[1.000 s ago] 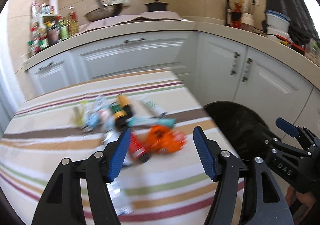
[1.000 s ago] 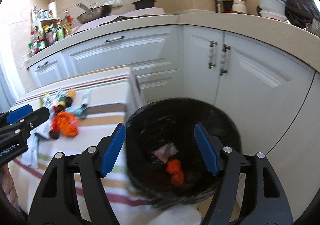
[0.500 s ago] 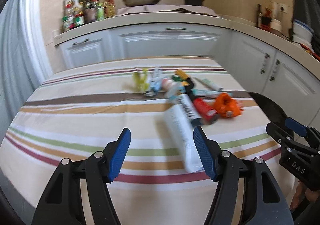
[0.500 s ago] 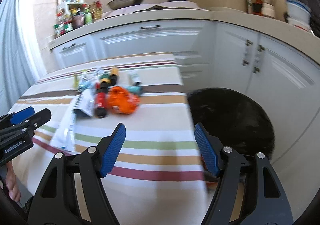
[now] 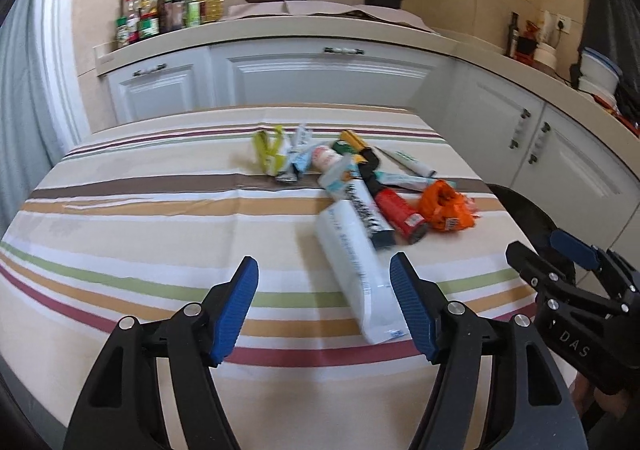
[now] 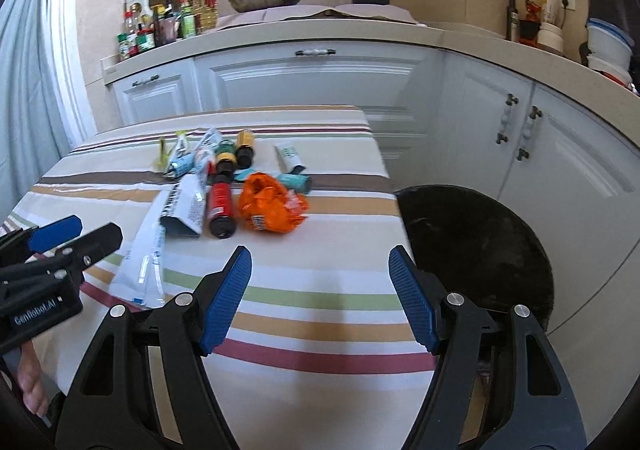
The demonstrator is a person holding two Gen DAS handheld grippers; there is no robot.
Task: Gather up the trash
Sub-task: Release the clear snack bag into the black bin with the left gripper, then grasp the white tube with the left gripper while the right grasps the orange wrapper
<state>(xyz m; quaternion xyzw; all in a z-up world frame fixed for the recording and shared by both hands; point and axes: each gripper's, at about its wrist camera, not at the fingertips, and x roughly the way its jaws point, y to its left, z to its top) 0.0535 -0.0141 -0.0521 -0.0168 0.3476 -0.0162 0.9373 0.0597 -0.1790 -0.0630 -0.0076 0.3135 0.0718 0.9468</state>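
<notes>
Both grippers swung from bin back toward table.
Left gripper [image 5: 324,302] and right gripper [image 6: 320,294] released, empty; white packet [image 5: 356,270] beside litter.

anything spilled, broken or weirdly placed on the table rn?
No spill or damage visible. The trash pile is a loose heap on the striped tablecloth: a red bottle lies on its side and an orange wrapper is crumpled. The black bin sits off the table's right edge.

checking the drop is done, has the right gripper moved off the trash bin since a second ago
Yes. The right gripper was centred over the black trash bin; now the bin sits to its right, and it hangs open and empty over the striped tablecloth.
</notes>
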